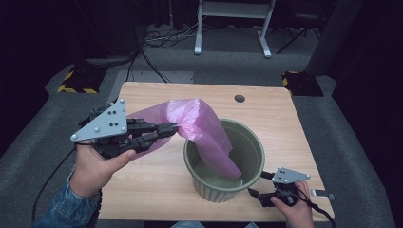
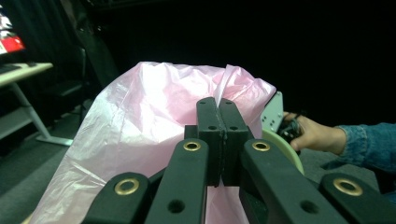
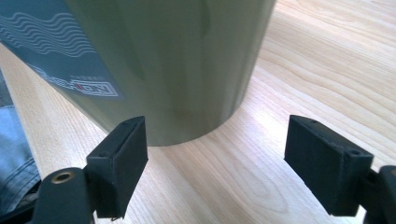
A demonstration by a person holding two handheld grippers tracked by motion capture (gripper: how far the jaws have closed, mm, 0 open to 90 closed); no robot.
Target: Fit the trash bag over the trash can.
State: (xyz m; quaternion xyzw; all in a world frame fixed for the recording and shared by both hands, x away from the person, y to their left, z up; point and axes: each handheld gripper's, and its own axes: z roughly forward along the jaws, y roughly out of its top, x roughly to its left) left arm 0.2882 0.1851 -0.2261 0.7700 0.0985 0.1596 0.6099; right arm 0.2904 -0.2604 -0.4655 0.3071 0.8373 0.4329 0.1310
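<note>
Two grippers share the work: the left gripper (image 1: 172,128) is clamped on a pink bag (image 1: 199,126) that drapes into the green bin (image 1: 252,142) mid-bench (image 1: 157,175); the right gripper (image 3: 215,163) waits wide at the bin's base. Best to spread the bag's mouth evenly over the rim while steadying the bin. Its label (image 3: 56,51) isn't readable.

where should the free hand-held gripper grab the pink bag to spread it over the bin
Probably the loose pink bag edge draping into the green bin, opposite the left hand-held gripper pinch. Come from the right, over the rim: there the film hangs free to pinch.
</note>
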